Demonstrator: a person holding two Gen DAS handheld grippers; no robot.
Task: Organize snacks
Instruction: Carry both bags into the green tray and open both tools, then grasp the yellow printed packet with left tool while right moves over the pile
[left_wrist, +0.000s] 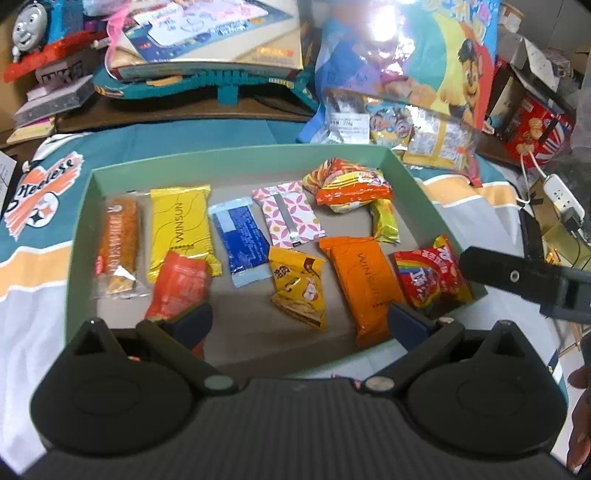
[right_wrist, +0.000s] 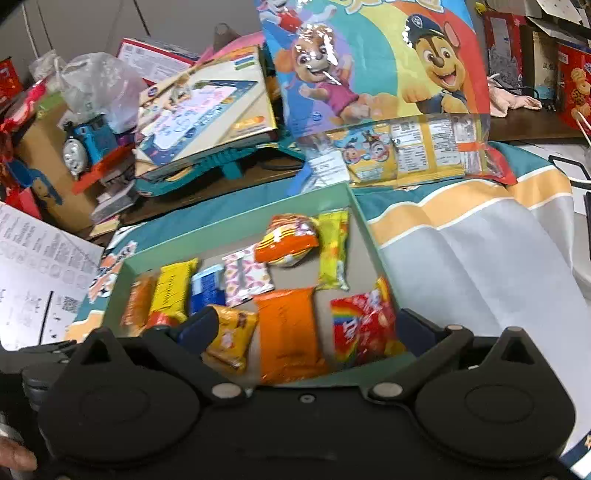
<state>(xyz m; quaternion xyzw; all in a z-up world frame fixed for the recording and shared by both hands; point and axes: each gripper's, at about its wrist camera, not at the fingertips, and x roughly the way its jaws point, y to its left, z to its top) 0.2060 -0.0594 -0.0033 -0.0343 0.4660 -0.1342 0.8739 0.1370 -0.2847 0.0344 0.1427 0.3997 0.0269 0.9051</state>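
— How is the scene lit?
— Bright, even indoor light is seen; a white glare is burned into the glossy cartoon bag (left_wrist: 384, 26) at the far side.

— And sharpness?
— The snacks in the green box (right_wrist: 364, 221) are smeared by blur in the right view. Edges are bent and corners darkened by the fisheye.

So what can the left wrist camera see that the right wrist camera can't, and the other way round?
Only the left wrist view shows the white power strip and the right gripper reaching in from the side. Only the right wrist view shows the printed paper sheet. Both show the green tray of snacks, including the orange packet and the blue toy train.
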